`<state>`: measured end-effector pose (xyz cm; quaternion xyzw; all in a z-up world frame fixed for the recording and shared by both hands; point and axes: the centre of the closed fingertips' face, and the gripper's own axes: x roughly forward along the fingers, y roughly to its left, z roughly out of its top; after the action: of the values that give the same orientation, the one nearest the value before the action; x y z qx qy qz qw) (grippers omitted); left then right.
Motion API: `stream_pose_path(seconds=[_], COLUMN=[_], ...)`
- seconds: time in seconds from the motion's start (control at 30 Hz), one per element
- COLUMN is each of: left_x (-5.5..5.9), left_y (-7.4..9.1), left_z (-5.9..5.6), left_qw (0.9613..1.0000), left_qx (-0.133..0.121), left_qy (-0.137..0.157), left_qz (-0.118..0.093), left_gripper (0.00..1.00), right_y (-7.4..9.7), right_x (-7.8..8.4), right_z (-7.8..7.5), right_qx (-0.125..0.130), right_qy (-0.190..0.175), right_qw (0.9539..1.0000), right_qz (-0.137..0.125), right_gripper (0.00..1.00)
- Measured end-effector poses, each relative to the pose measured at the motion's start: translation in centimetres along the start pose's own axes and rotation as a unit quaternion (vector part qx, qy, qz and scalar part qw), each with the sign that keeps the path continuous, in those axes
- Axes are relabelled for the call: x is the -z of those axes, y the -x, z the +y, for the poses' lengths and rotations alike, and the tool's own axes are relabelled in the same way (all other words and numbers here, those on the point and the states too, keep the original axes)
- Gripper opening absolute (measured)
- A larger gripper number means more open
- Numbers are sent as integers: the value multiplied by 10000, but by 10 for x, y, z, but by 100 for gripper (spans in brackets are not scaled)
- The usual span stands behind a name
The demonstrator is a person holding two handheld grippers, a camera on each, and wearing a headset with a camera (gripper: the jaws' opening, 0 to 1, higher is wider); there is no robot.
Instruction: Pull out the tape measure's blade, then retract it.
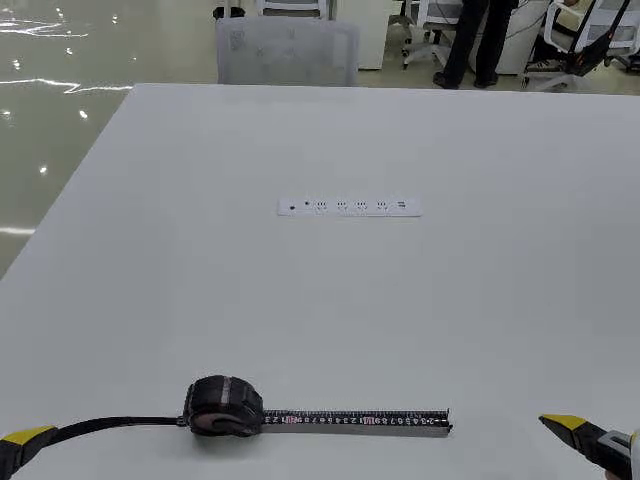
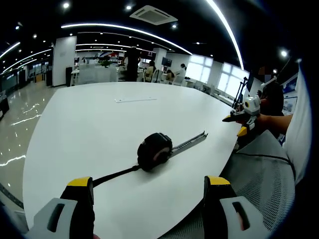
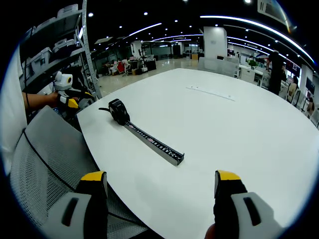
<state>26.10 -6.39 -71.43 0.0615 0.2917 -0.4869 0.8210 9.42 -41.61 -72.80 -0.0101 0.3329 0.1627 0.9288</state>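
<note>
A black tape measure (image 1: 223,406) lies on the white table (image 1: 340,300) near its front edge, its blade (image 1: 358,420) pulled out to the right and lying flat. A black wrist strap (image 1: 115,425) trails left from the case. In the left gripper view the tape measure (image 2: 154,150) sits ahead of my open left gripper (image 2: 145,191), apart from it. My right gripper (image 3: 159,186) is open too, short of the blade's end (image 3: 177,158). In the head view the left gripper's yellow tip (image 1: 25,437) shows at the bottom left and the right gripper's tip (image 1: 566,424) at the bottom right.
A white power strip (image 1: 348,207) is set into the table's middle. A grey mesh chair (image 1: 286,50) stands at the far edge. A person (image 1: 490,40) and office chairs are beyond, on a glossy floor. A mesh chair back (image 3: 50,149) is near my side.
</note>
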Motion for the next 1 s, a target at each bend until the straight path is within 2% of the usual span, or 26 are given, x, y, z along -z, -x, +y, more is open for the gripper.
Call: stream_pose_path(seconds=[0.13, 0.37, 0.4, 0.7, 1.0], left_x=[-1, -9, -11, -20, -24], left_y=[-1, -6, -8, -19, -30], left_z=[-1, -6, -11, -23, -34], left_qw=[10000, 9999, 9996, 9994, 9991], left_qx=[12, 49, 171, 281, 394], left_qy=[-17, 69, 198, 167, 117], left_qz=[1, -104, -124, -149, -81], left_gripper=[88, 88, 88, 88, 88], right_y=[0, -1, -2, -3, -5], right_x=[0, 2, 2, 1, 1], right_z=[0, 1, 1, 4, 4], right_qx=[-2, -23, -24, -83, -108], right_qy=[-16, -47, -46, -36, -55], right_qw=[10000, 10000, 10000, 10000, 9999], right_qz=[-3, -5, -6, -13, -18], right_gripper=[90, 90, 90, 90, 90])
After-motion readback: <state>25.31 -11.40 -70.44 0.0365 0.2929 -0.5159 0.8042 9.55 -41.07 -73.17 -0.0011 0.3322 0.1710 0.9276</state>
